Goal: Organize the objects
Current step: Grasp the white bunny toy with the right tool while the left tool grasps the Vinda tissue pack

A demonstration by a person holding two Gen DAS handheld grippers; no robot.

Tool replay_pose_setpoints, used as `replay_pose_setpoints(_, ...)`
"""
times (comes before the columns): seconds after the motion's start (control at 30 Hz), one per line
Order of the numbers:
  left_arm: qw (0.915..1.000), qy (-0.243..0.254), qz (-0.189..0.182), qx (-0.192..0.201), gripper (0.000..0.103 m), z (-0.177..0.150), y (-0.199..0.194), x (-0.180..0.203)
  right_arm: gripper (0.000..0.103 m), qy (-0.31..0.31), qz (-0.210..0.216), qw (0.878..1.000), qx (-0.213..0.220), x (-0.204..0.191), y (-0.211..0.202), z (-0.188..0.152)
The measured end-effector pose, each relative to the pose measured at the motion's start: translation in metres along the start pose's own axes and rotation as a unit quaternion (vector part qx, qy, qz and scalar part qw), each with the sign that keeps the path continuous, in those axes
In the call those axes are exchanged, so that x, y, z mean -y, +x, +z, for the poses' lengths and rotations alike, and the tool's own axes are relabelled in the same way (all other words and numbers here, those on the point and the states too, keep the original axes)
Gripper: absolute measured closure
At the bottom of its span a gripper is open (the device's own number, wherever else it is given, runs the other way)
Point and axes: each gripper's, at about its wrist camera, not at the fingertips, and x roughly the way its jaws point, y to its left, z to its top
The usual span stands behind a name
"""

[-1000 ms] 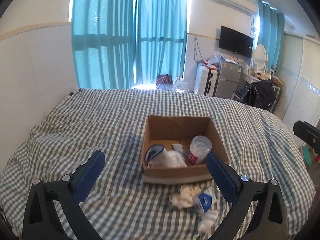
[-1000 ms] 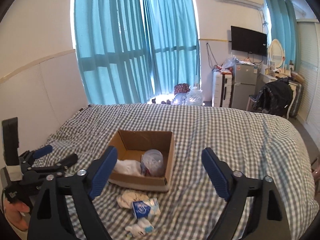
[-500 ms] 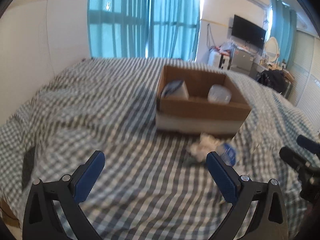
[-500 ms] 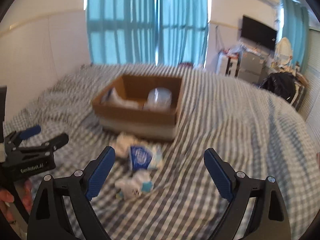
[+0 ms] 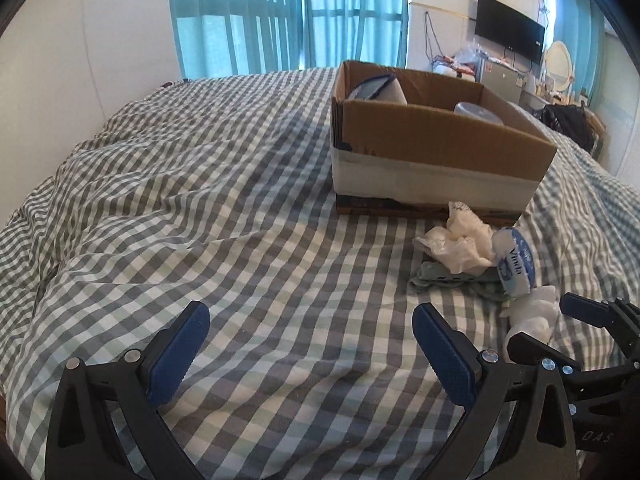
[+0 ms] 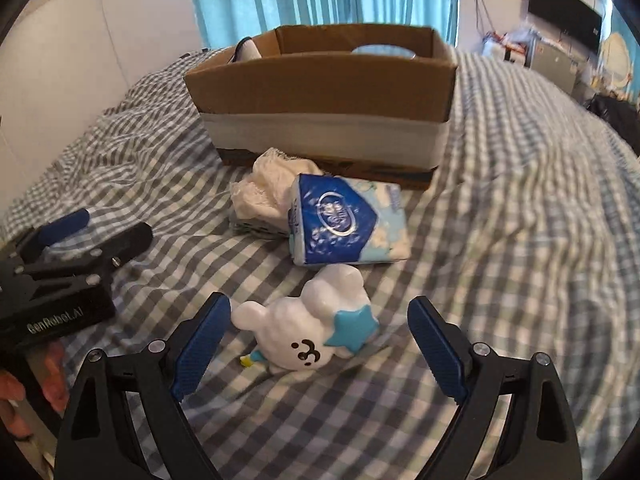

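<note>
Where its blue pads gape, right hand-held gripper (image 6: 318, 344) around white toy (image 6: 308, 328).

Both tongs are spread wide with nothing between their blue pads. The left tongs (image 5: 310, 344) hang low over the bed, pointing forward. The right tongs (image 6: 320, 338) are also low over the bed, just beside the left ones. Bare fingers (image 6: 52, 376) of the left hand show beneath the left tongs' body.
</note>
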Motion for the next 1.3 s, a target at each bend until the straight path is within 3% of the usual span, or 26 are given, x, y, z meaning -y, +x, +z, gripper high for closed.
replay_pose_setpoints(0.07,1.0,0.0,0.002,-0.006,0.0,0.0,0.004,0.0,0.014,-0.003,0.01,1.0,-0.006,-0.001,0.005,0.001)
replay_pose_setpoints(0.2,0.9998,0.0,0.015,-0.009,0.0,0.001,0.005,0.001,0.033,-0.017,0.024,0.999,-0.032,-0.003,0.016,-0.007)
replay_pose_setpoints(0.37,0.9994,0.008,0.031,-0.012,0.0,0.001,0.002,0.011,0.034,-0.007,0.024,1.0,-0.017,0.009,-0.004,-0.012)
replay_pose_setpoints(0.57,0.9997,0.011,-0.011,-0.017,0.0,0.009,0.0,0.05,0.034,-0.005,-0.032,0.999,0.024,0.043,-0.05,-0.003)
replay_pose_setpoints(0.73,0.9984,0.022,-0.046,-0.024,0.0,0.021,0.01,0.095,0.034,0.03,-0.077,0.996,0.04,0.083,-0.072,0.002)
replay_pose_setpoints(1.0,0.9962,0.052,-0.063,-0.029,0.002,0.03,0.035,0.144,0.034,0.069,-0.066,0.995,0.025,0.109,-0.06,0.0)
replay_pose_setpoints(1.17,0.9922,0.077,-0.087,-0.045,0.043,0.025,0.043,0.156,0.034,0.069,-0.065,0.995,0.018,0.109,-0.054,-0.002)
replay_pose_setpoints(1.3,0.99,0.095,-0.096,-0.041,0.061,0.022,0.031,0.153,0.034,0.061,-0.071,0.995,0.017,0.105,-0.052,-0.002)
